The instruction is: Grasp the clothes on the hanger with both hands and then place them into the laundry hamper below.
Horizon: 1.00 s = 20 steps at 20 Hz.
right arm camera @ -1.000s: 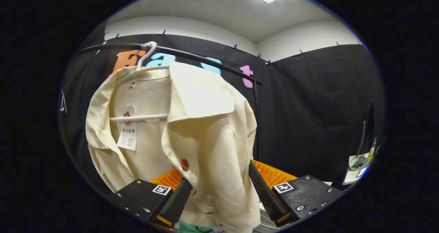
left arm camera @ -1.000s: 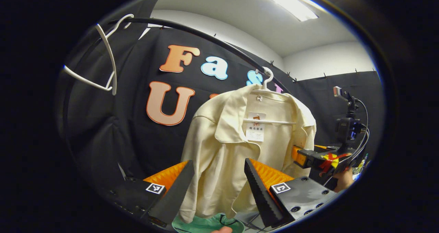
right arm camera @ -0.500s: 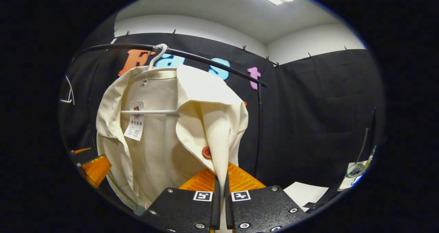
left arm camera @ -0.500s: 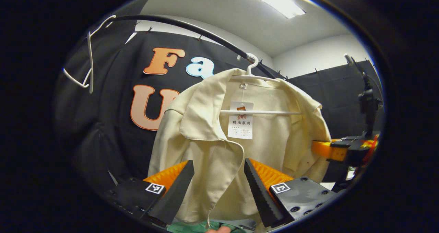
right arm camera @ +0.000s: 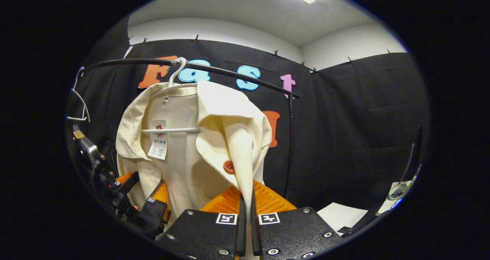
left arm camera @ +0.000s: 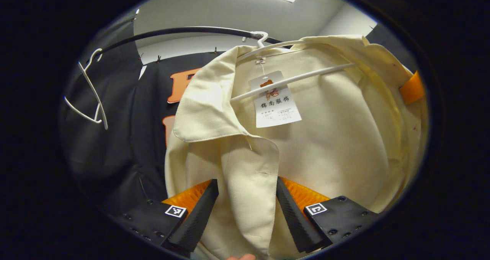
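A cream jacket [left arm camera: 314,145] with a paper tag [left arm camera: 273,103] hangs open on a white hanger [left arm camera: 264,45] from a black rail [left arm camera: 172,32]. My left gripper [left arm camera: 247,210] is open, and the jacket's left front edge [left arm camera: 249,191] hangs between its fingers. In the right gripper view the same jacket [right arm camera: 180,152] hangs from the rail [right arm camera: 229,74]. My right gripper [right arm camera: 247,221] is shut on the jacket's right front edge, just below a brown button [right arm camera: 229,167]. The left gripper [right arm camera: 147,202] also shows at the lower left of that view, at the jacket's other front edge.
An empty white hanger [left arm camera: 90,95] hangs farther left on the rail. The rail's upright post [right arm camera: 289,145] stands just right of the jacket. A white surface [right arm camera: 340,216] with small items lies low at the right.
My left gripper has moved up and closer, so the jacket's left front edge now lies between its open fingers. The right gripper has stayed shut on the right front edge.
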{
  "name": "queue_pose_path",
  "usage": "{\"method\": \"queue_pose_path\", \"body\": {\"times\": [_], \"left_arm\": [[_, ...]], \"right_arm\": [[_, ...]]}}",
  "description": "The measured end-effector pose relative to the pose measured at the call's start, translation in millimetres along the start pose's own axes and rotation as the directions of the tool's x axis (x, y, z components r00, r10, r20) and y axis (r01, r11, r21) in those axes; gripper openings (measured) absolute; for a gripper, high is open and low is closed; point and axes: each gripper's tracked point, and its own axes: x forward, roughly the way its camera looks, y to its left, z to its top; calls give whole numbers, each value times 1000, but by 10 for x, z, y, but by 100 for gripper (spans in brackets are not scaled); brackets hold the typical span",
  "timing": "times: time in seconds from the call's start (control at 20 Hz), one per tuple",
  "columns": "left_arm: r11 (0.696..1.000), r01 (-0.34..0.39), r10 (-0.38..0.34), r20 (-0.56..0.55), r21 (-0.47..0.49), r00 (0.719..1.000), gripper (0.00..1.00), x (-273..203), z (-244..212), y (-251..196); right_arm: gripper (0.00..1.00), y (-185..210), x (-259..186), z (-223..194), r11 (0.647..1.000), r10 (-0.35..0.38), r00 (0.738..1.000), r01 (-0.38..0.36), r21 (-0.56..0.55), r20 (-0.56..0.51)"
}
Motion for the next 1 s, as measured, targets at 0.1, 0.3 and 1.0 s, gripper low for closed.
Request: {"method": "queue_pose_path", "body": {"times": [0.1, 0.3, 1.0], "left_arm": [[992, -106, 105, 13, 70, 994, 96, 11, 48, 317], [946, -254, 255, 18, 200, 967, 82, 35, 117, 869], [816, -371, 314, 200, 443, 928, 10, -221, 1008, 1743]], "right_arm": [[6, 26, 11, -27, 1000, 9, 1000, -9, -10, 0], [6, 116, 28, -50, 999, 40, 999, -40, 2, -6], [6, -54, -267, 330, 999, 40, 989, -40, -4, 144]]}}
